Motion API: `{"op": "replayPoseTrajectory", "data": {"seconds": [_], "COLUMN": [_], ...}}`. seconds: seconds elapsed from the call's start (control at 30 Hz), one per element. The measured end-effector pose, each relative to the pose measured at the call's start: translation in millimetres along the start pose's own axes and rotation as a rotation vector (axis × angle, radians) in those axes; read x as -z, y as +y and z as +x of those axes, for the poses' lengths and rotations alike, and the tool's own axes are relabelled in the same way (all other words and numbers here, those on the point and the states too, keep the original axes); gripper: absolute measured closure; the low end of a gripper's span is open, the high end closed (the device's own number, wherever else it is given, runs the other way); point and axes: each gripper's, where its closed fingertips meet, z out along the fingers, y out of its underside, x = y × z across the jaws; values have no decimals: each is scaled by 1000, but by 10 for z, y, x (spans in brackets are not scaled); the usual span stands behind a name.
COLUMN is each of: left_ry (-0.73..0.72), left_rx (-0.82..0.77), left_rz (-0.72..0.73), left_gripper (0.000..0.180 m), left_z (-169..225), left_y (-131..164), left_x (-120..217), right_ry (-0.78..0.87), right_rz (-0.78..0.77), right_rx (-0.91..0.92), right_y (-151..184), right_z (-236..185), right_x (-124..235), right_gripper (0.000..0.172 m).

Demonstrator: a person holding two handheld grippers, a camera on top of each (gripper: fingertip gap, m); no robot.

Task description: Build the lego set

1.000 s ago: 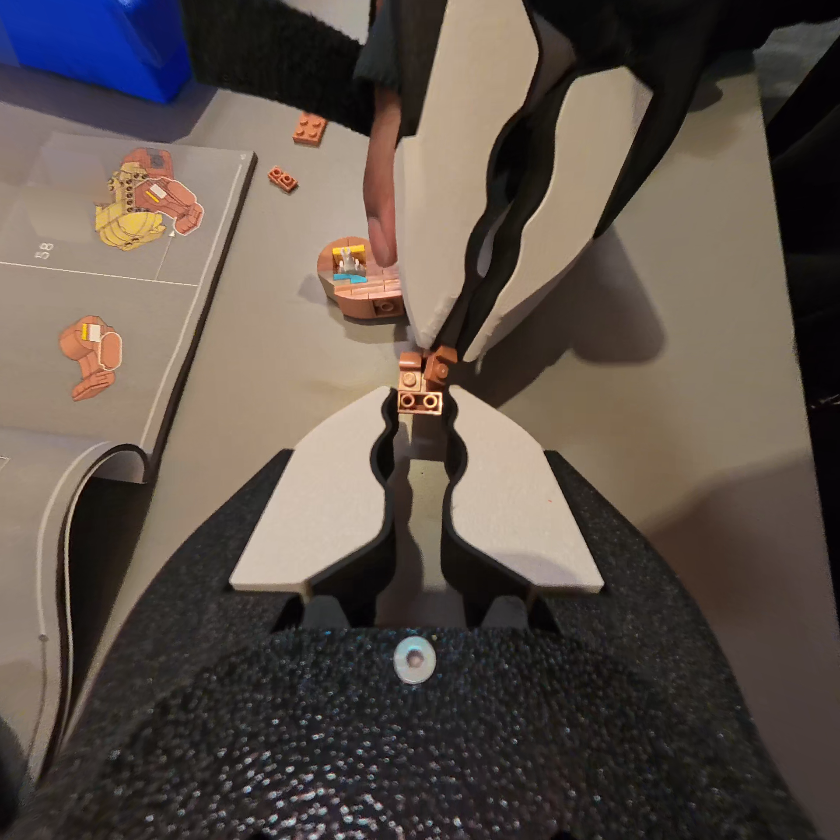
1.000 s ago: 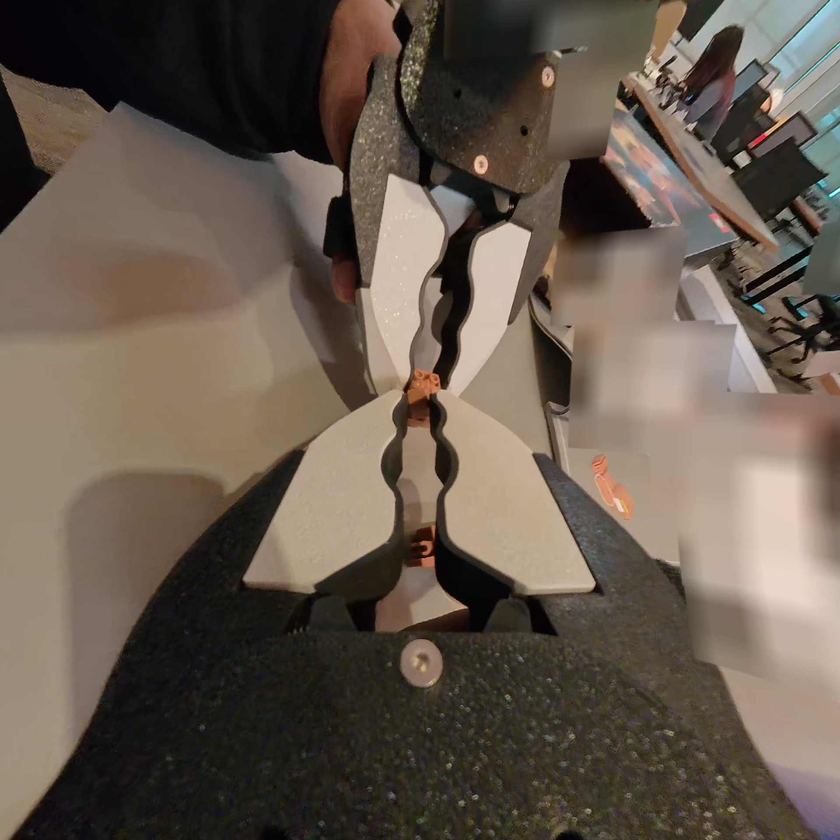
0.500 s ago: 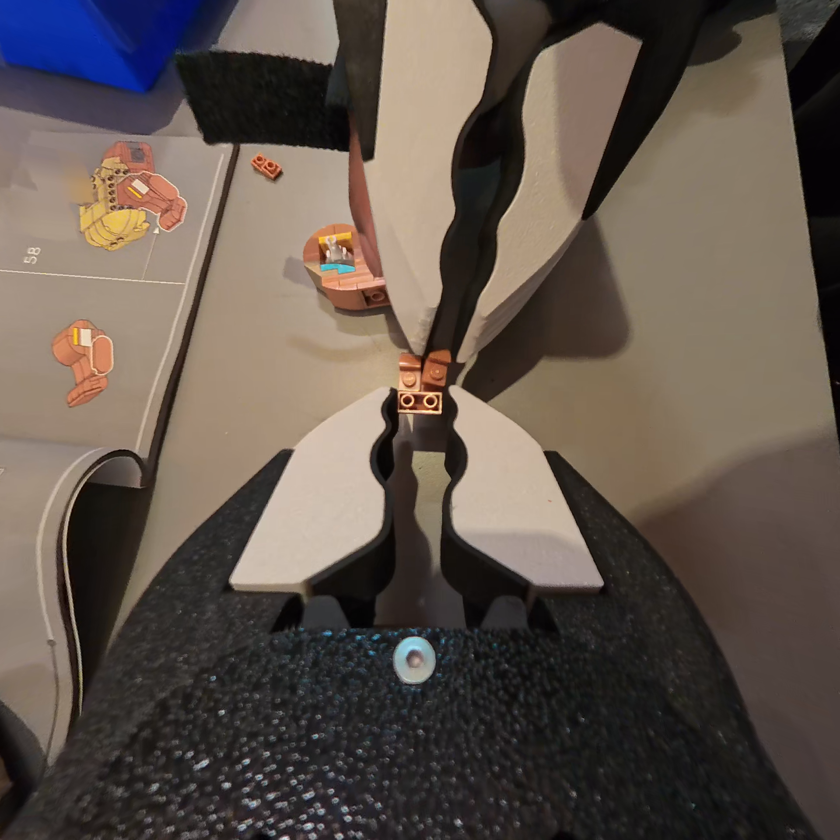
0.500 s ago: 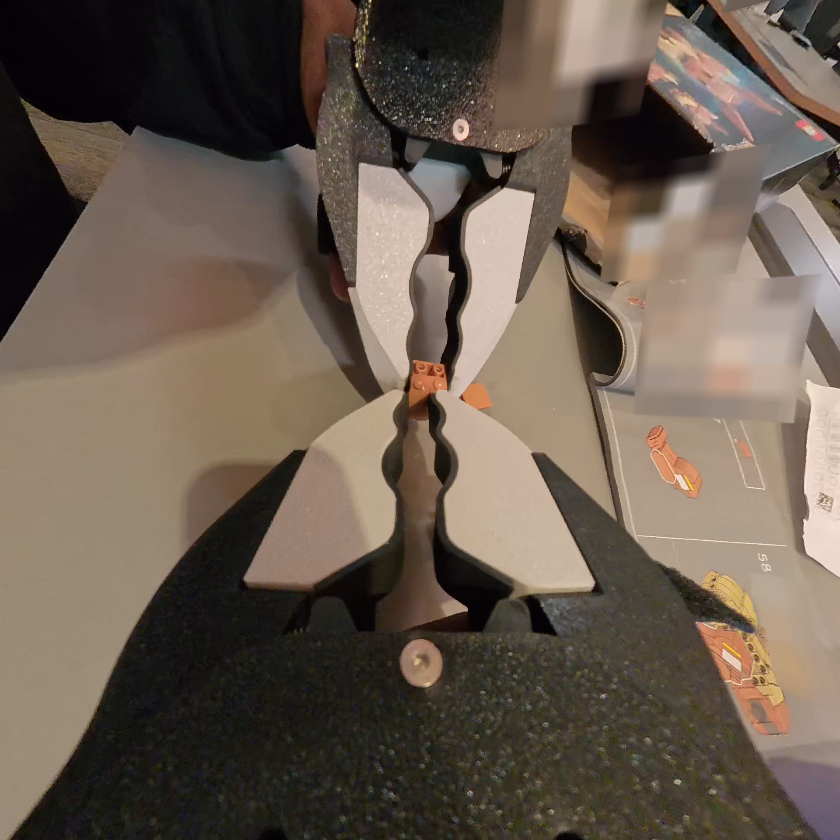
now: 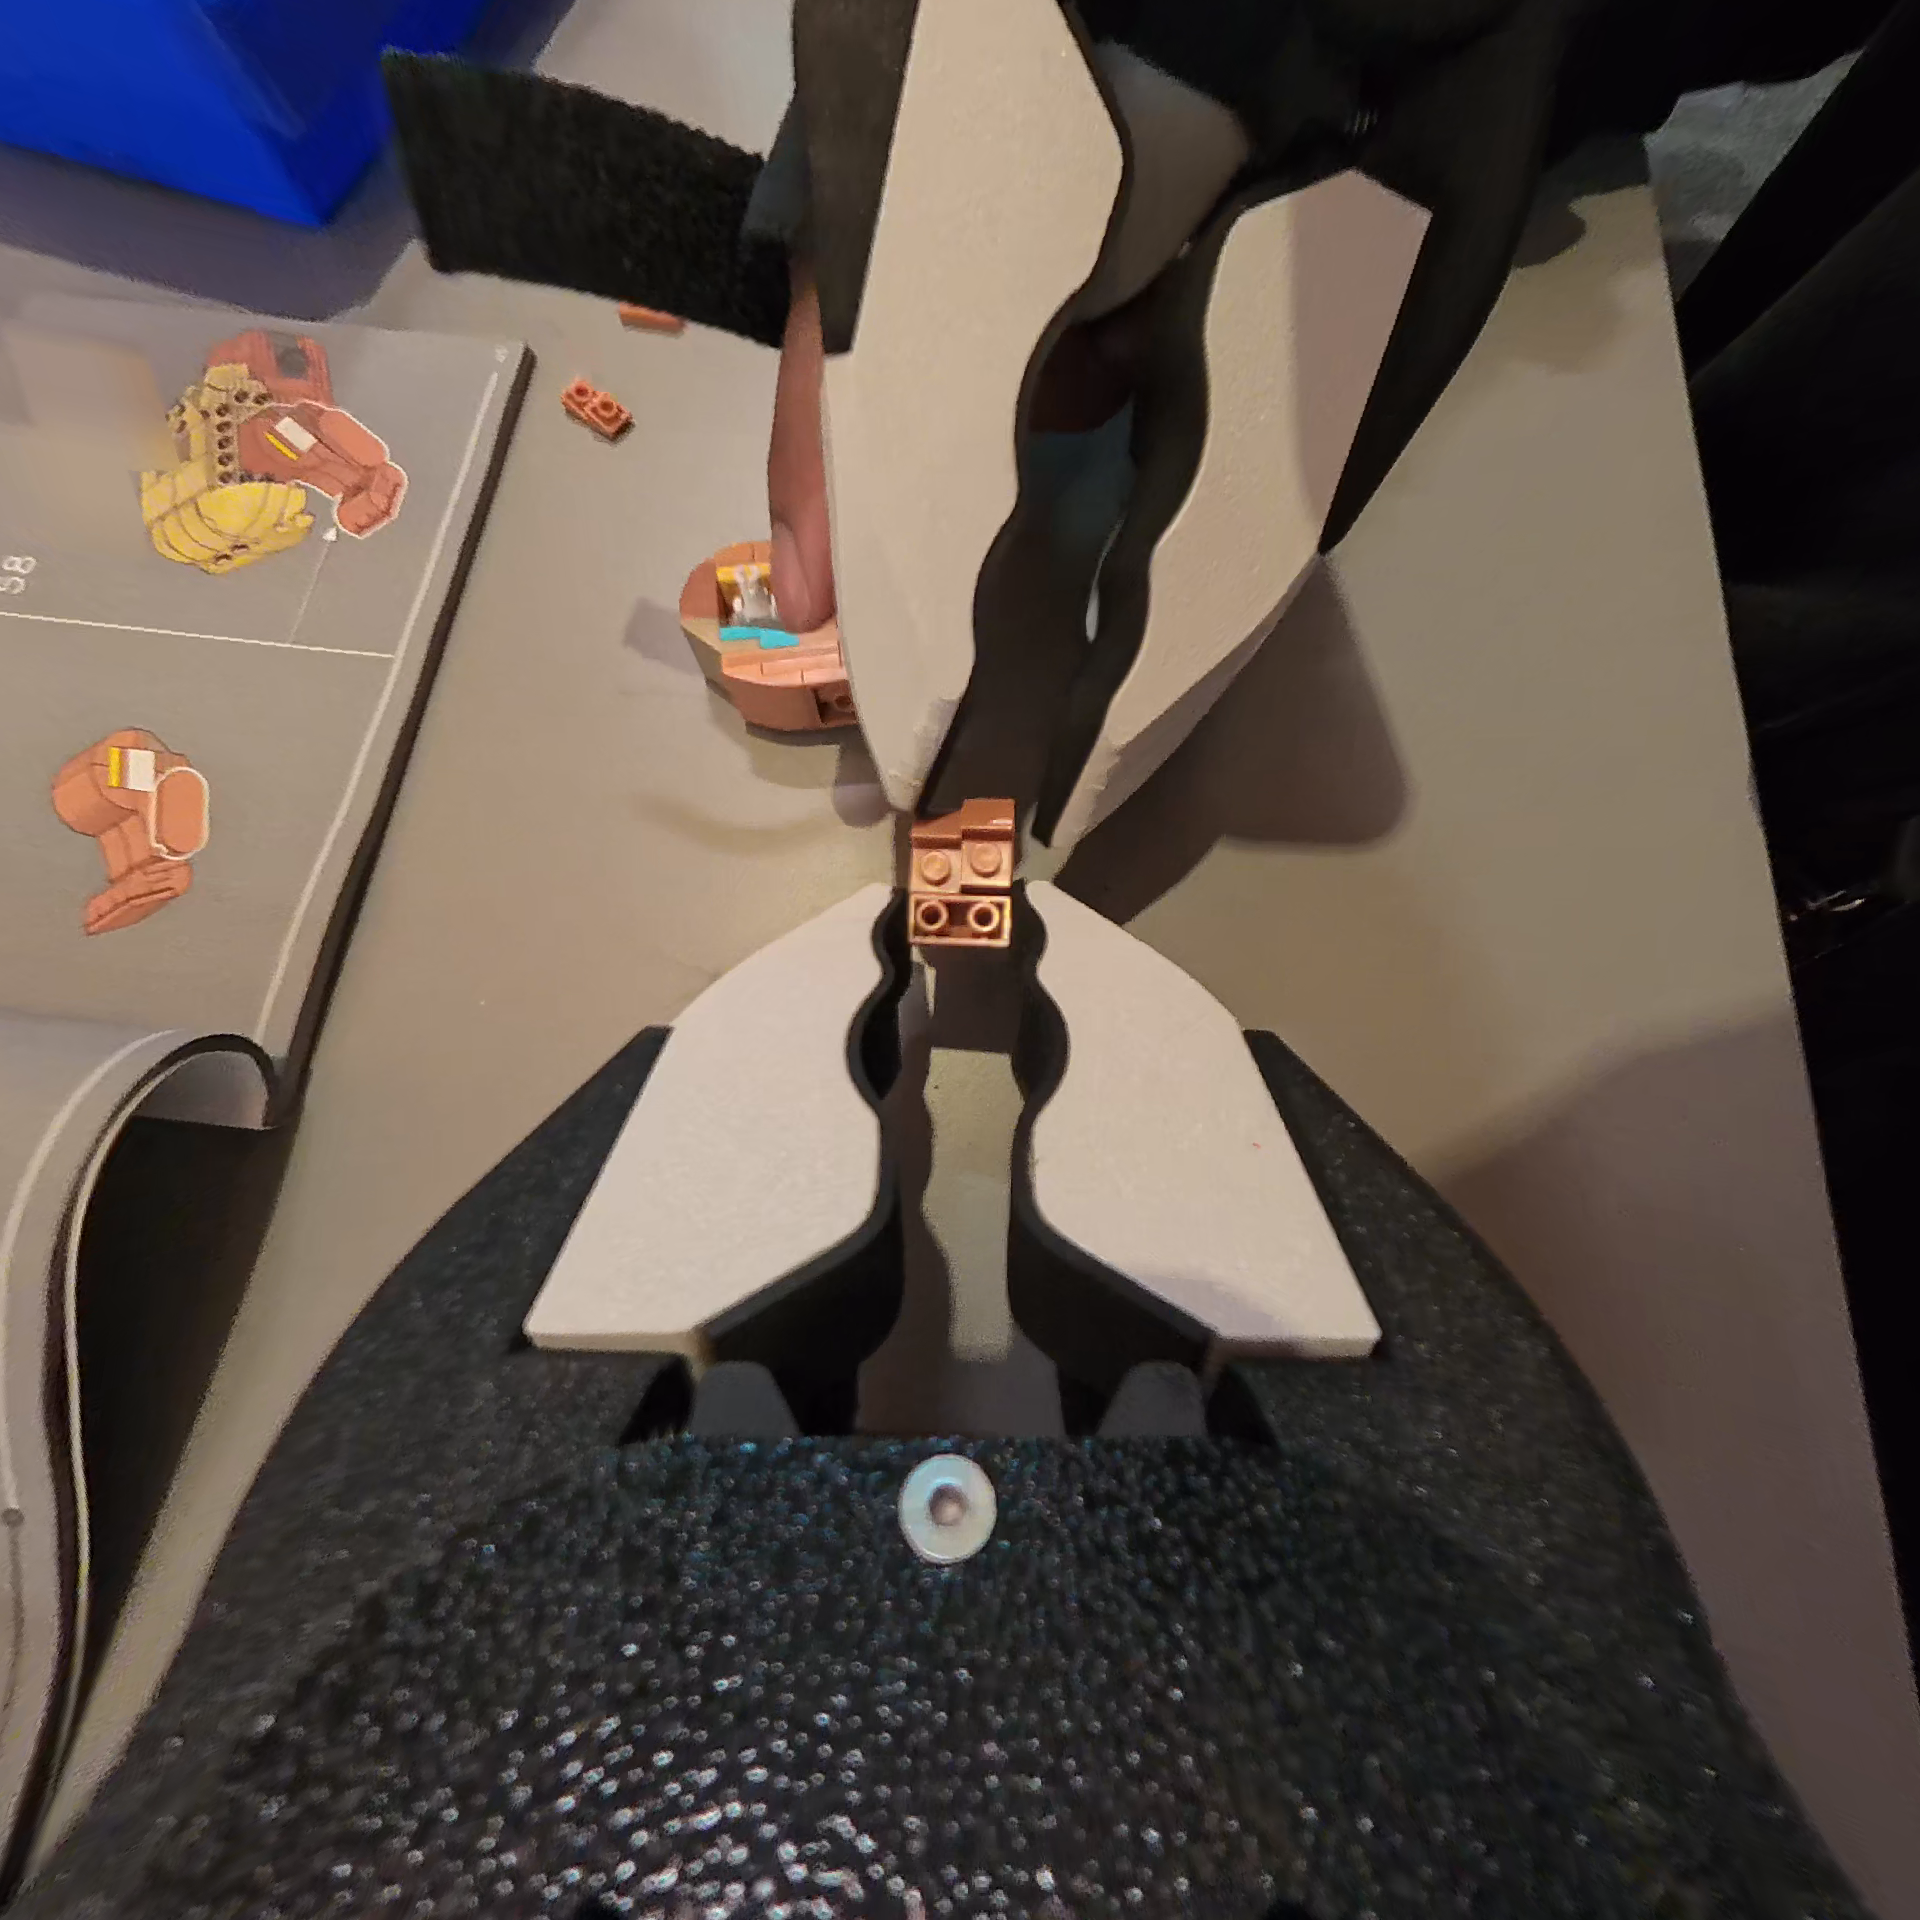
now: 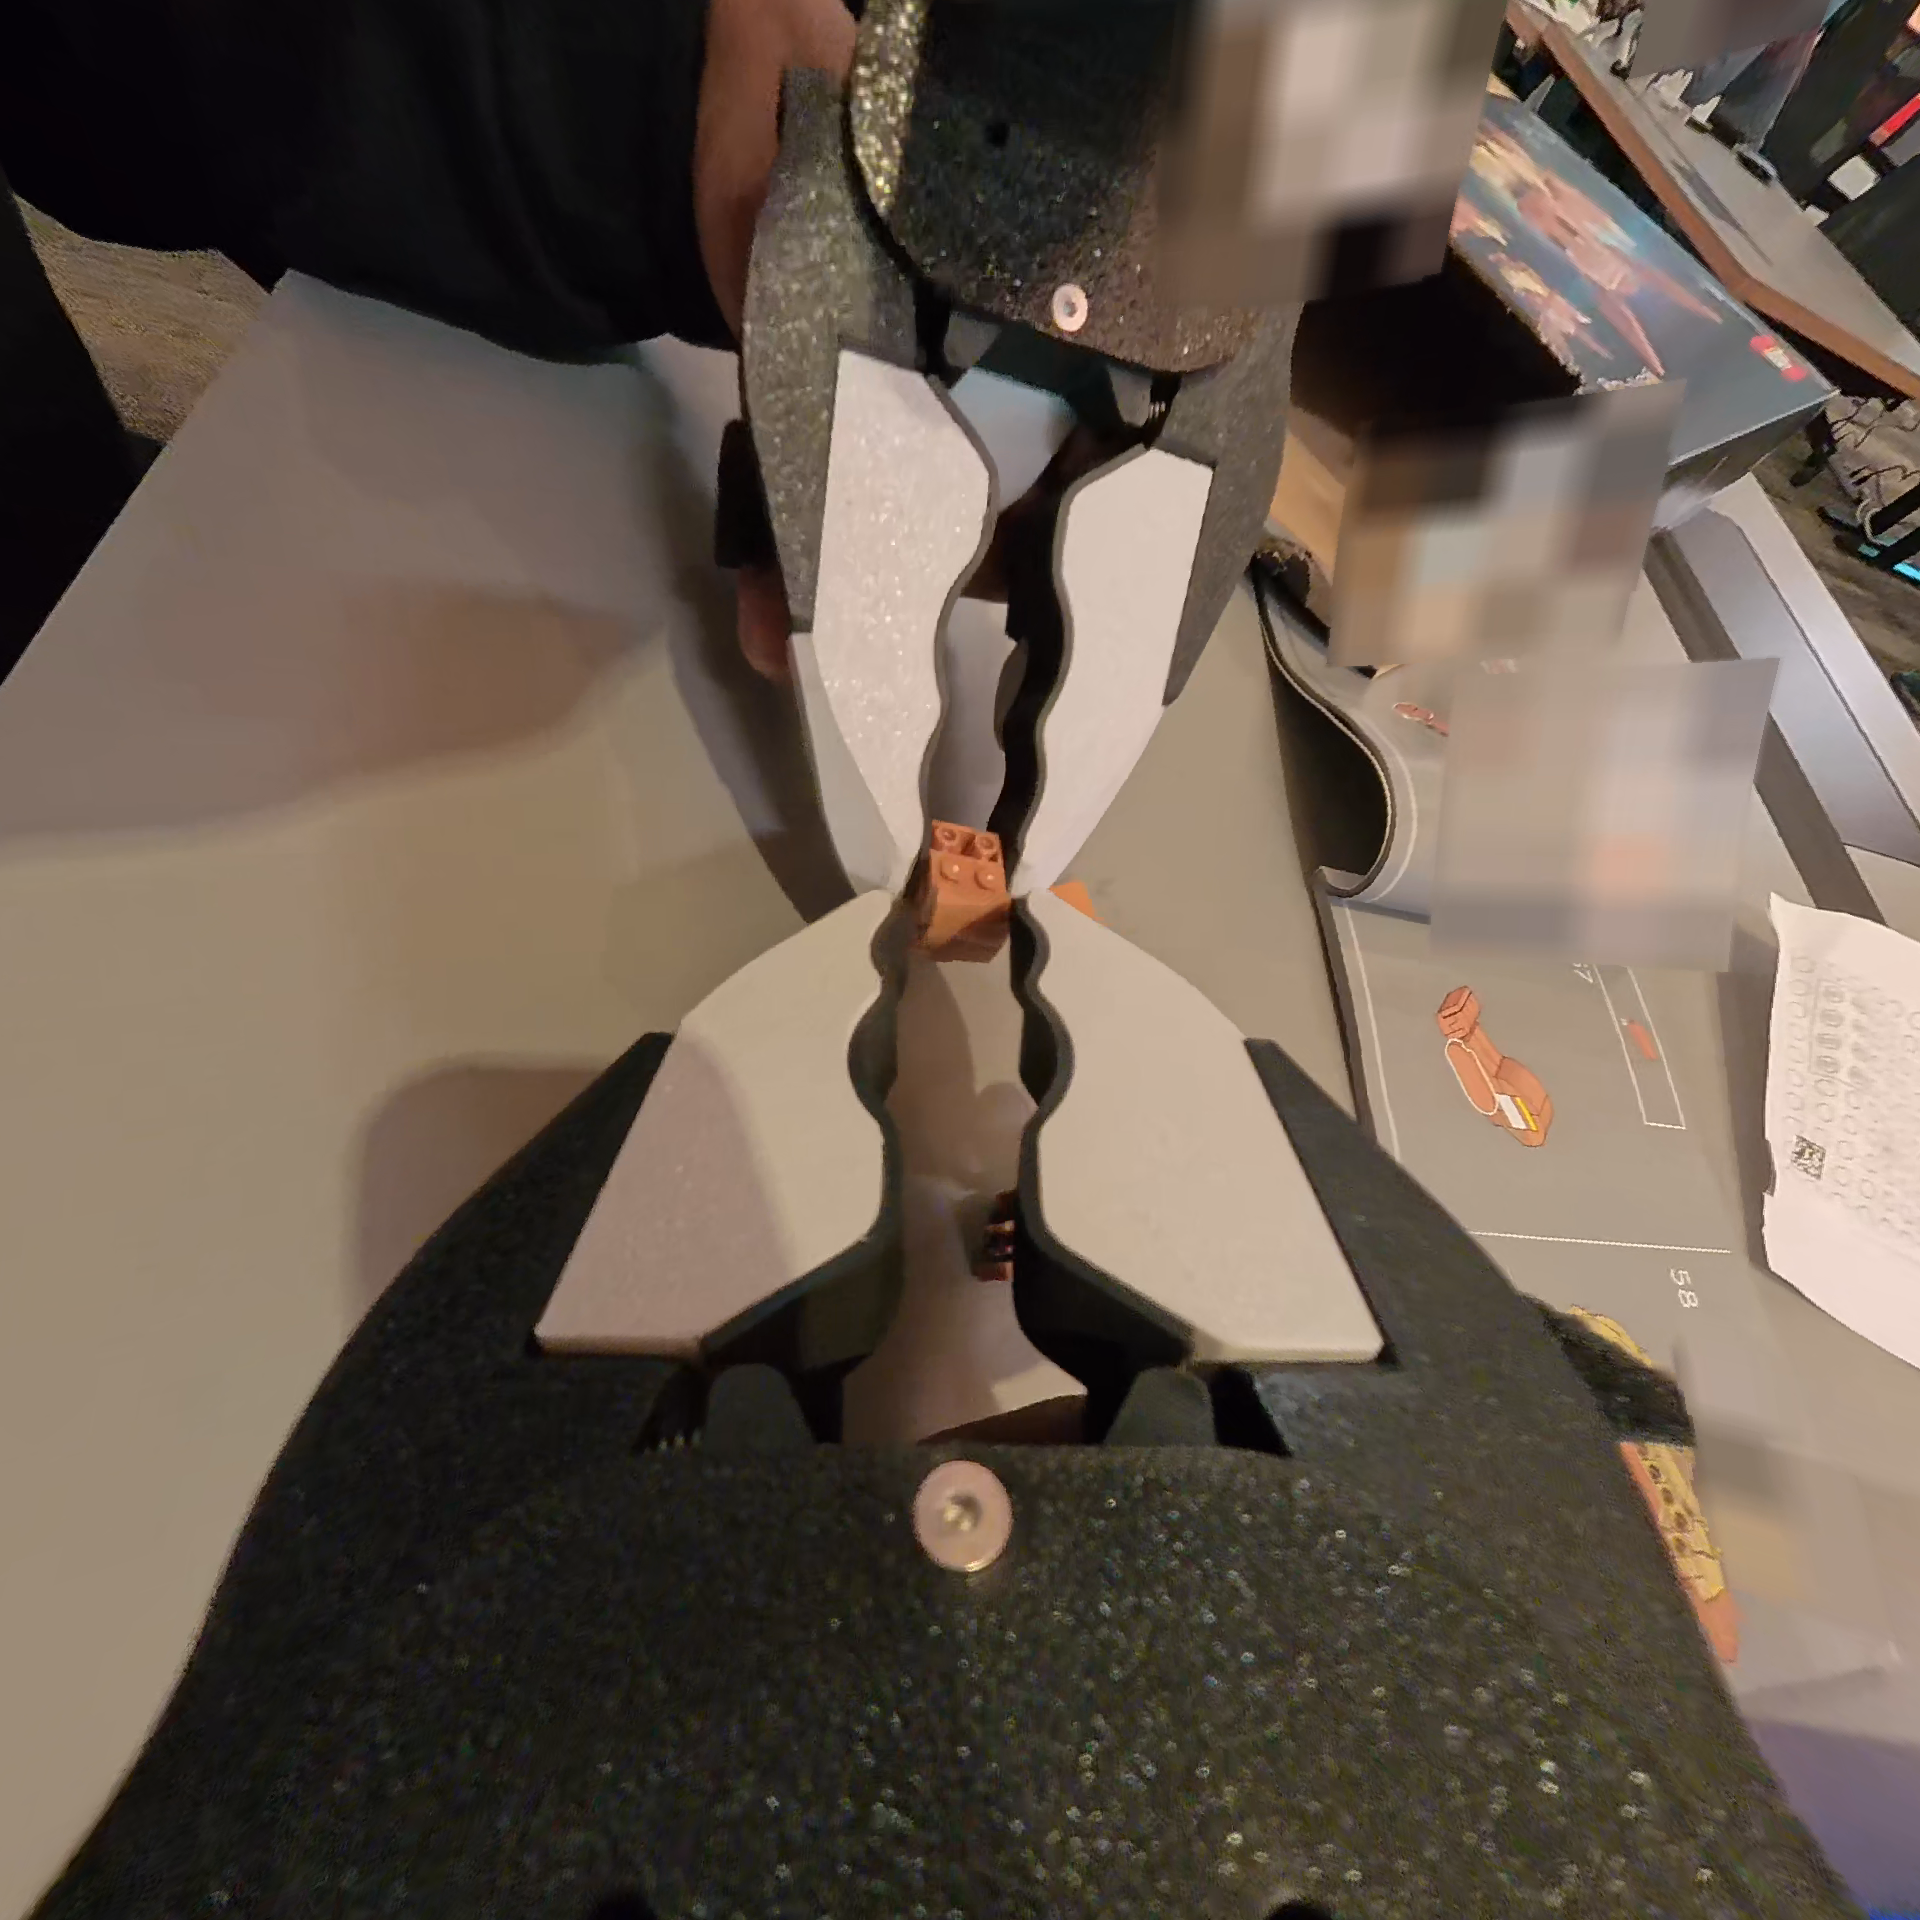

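Left gripper (image 5: pixel 961 914): fingers narrowly parted and pressed on both sides of the lower part of a small brown brick cluster (image 5: pixel 961 883), held clear above the grey surface (image 5: pixel 1403 1091). Right gripper (image 6: pixel 956 925): meets it tip to tip from the far side, fingers spread about the cluster's upper part. One finger (image 5: pixel 925 769) is at or against the top edge, the other stands off with a visible gap, so it holds nothing. Risks, as judged: the hold is only at the very fingertips and on the lower brick. A nudge from the right fingers as they shift could twist the cluster or lever the upper piece off its studs. Anything knocked loose could drop to the surface and roll toward the open booklet (image 5: pixel 260 644) or the round brown model (image 5: pixel 769 665). A person's finger (image 5: pixel 805 499) hangs just above that model and could bump it. Whether the upper piece is fully seated cannot be told from these views. Against half a second earlier: the right fingers were nearly together on the upper piece, which looked askew, and now they stand apart and the piece sits squarer. The left hold is unchanged. The right view has swung, bringing a printed paper sheet (image 6: pixel 1849 1122) further into frame.
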Motion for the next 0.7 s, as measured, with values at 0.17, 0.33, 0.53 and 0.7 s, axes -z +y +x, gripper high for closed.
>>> {"op": "replayPoseTrajectory", "data": {"seconds": [0.17, 0.33, 0.53, 0.7], "left_ry": [52, 121, 171, 183], "left_rx": [97, 190, 230, 230], "left_rz": [72, 126, 149, 143], "left_gripper": [163, 163, 163, 163], "left_z": [-7, 20, 67, 94], "left_y": [-63, -115, -147, -150], "left_x": [68, 111, 111, 97], "right_ry": [17, 101, 136, 141], "right_rz": [46, 89, 99, 81], "right_rx": [90, 243, 373, 428], "right_y": [-44, -84, -121, -98], "right_z": [8, 61, 19, -28], "right_x": [65, 113, 107, 61], "right_gripper": [148, 148, 148, 148]}}
